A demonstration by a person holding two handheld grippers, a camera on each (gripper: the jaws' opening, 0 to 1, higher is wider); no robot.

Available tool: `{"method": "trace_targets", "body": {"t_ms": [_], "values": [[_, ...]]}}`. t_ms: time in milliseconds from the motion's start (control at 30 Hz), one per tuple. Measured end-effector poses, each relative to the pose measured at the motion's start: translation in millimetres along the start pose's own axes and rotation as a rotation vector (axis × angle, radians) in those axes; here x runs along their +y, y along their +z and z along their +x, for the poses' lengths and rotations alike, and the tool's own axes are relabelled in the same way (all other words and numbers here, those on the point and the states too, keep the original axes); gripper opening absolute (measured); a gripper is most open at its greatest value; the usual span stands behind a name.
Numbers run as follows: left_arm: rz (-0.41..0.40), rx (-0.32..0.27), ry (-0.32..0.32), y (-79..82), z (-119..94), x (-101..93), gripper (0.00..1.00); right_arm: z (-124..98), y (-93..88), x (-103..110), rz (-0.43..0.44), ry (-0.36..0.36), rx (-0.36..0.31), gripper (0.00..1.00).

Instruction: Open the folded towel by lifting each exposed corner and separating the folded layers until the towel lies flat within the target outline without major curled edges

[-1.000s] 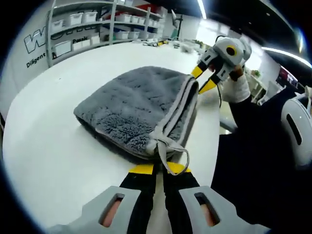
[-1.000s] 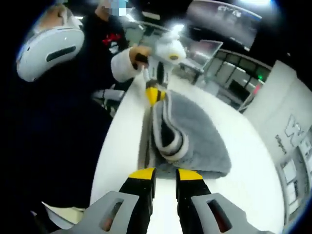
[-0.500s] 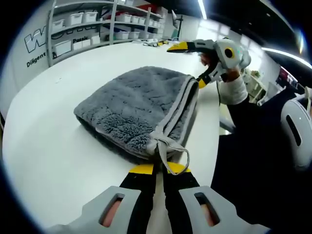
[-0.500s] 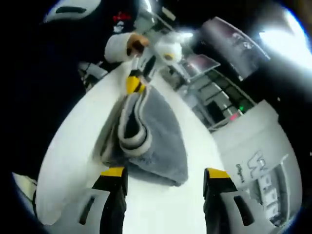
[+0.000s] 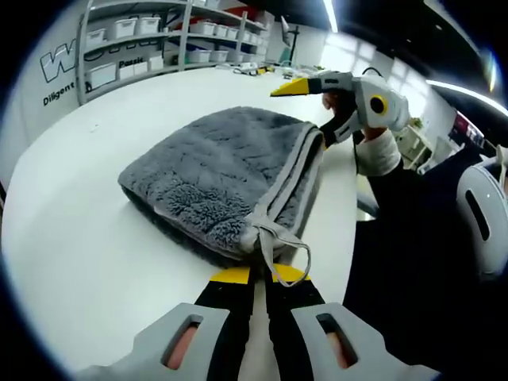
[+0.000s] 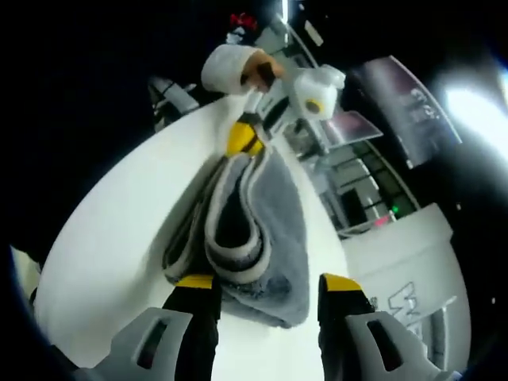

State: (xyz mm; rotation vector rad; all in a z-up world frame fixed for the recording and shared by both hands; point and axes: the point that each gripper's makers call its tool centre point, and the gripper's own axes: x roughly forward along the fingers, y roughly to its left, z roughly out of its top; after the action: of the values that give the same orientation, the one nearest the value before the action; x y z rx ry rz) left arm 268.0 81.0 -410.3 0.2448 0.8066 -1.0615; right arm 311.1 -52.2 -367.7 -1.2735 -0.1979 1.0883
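In my left gripper view, my left gripper (image 5: 259, 275) sits at 6 o'clock, its 2 jaws clenched on the hanging loop (image 5: 284, 248) at the near corner of the folded grey towel (image 5: 214, 176). The towel lies on the white table (image 5: 71, 238), stretching toward 12 o'clock. At its far corner, near 1 o'clock, my right gripper (image 5: 305, 107) has its jaws spread wide, straddling the towel's edge. Shelving with bins (image 5: 139, 40) stands beyond at 11 o'clock.

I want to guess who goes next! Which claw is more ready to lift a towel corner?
Probably the right claw: it is open around the towel's near corner. The left claw looks shut at the opposite corner.
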Motion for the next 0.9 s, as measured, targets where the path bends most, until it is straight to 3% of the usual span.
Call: {"method": "trace_targets", "body": {"t_ms": [100, 167, 200, 300, 400, 533, 700, 900], "values": [[-0.004, 0.001, -0.003, -0.9, 0, 0.1, 0.05, 0, 3.8, 2, -0.006, 0.009, -0.021, 0.33], [-0.007, -0.002, -0.008, -0.6, -1, -0.1, 0.05, 0, 9.2, 11, 0.008, 0.057, -0.062, 0.08], [-0.004, -0.007, -0.011, -0.1, -1, -0.6, 0.05, -1, 10.3, 13, 0.031, 0.073, -0.077, 0.06], [0.011, -0.016, -0.018, -0.5, -3, -2.1, 0.05, -2, 9.6, 0, 0.068, 0.011, -0.097, 0.06], [0.054, -0.035, -0.025, 0.9, -5, -3.4, 0.06, -5, 11.6, -3, 0.154, 0.012, -0.132, 0.04], [0.065, -0.070, -0.039, 6.7, -11, -2.5, 0.08, -6, 12.4, -17, 0.365, -0.034, -0.164, 0.03], [0.093, -0.111, -0.025, 11.8, -19, 2.0, 0.12, -5, 16.9, -20, 0.476, -0.022, -0.203, 0.02], [0.104, -0.148, -0.001, 15.4, -27, 4.6, 0.20, -4, 25.8, -34, 0.784, -0.034, -0.300, 0.01]]}}
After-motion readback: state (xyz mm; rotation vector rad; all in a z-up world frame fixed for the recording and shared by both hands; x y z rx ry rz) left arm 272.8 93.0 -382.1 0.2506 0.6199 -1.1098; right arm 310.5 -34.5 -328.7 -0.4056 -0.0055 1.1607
